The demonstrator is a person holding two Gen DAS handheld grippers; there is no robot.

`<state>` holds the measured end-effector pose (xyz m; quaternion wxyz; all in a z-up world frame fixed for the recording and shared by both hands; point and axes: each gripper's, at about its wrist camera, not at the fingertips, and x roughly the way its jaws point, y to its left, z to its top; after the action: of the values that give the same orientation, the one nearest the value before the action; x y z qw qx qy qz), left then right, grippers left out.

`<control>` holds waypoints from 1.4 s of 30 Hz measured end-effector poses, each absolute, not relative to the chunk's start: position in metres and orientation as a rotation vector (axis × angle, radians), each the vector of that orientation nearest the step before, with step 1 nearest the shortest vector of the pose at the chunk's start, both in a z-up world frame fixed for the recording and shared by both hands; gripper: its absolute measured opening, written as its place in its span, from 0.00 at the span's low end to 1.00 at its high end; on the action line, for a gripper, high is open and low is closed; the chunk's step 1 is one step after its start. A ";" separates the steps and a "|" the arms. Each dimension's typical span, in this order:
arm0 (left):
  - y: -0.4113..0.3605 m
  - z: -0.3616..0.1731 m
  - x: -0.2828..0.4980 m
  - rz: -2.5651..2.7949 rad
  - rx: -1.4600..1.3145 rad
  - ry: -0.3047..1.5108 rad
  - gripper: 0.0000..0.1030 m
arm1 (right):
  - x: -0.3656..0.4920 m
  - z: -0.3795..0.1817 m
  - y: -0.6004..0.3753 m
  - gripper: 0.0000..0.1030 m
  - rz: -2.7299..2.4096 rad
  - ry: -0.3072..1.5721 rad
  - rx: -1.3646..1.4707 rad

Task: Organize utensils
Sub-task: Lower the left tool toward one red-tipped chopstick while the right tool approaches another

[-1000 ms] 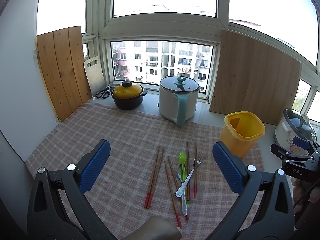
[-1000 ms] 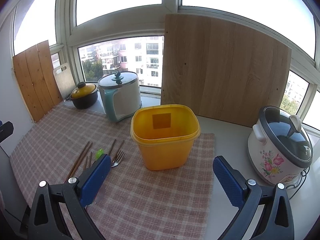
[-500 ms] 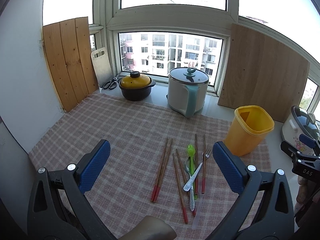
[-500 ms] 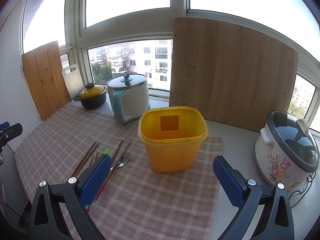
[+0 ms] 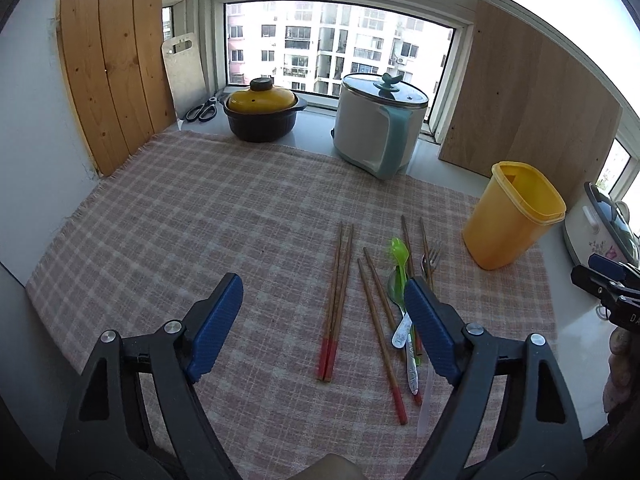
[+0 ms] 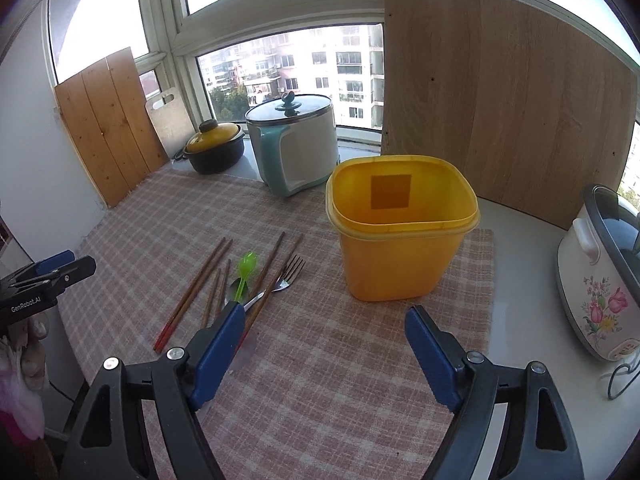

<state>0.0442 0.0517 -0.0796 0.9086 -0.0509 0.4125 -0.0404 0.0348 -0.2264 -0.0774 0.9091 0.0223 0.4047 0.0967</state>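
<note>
Several red-tipped wooden chopsticks (image 5: pixel 336 300), a green plastic spoon (image 5: pixel 399 256), a metal spoon (image 5: pixel 400 300) and a fork (image 5: pixel 430 260) lie loose on the checked cloth. An empty yellow tub (image 5: pixel 510 216) stands to their right; it also shows in the right wrist view (image 6: pixel 400 232). My left gripper (image 5: pixel 324 312) is open and empty, above the cloth just before the chopsticks. My right gripper (image 6: pixel 324 336) is open and empty, in front of the tub, with the utensils (image 6: pixel 248 280) at its left finger.
A white and teal pot (image 5: pixel 380 124), a black pot with a yellow lid (image 5: pixel 262 114) and scissors (image 5: pixel 202 110) stand at the window. Wooden boards (image 5: pixel 528 100) lean on both sides. A flowered rice cooker (image 6: pixel 600 276) stands right of the tub.
Both grippers have tilted down and moved nearer to the table; the utensils and the tub now sit higher and larger in view. Both jaws have stayed open and empty.
</note>
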 end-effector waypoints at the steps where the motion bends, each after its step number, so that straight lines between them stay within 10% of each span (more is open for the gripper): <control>1: 0.055 -0.086 0.048 -0.100 -0.120 0.870 0.75 | 0.037 -0.079 -0.223 0.79 0.207 0.849 0.048; 24: 0.069 -0.175 0.104 -0.332 -0.177 1.116 0.19 | 0.064 -0.198 -0.165 0.23 0.321 1.231 0.307; 42: 0.050 -0.209 0.153 -0.340 -0.139 1.183 0.14 | 0.084 -0.215 -0.156 0.11 0.340 1.281 0.372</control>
<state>0.1531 0.0497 -0.2085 0.8141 -0.0652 0.5546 -0.1594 0.0836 -0.1557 -0.2148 0.7725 0.1715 0.5910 0.1568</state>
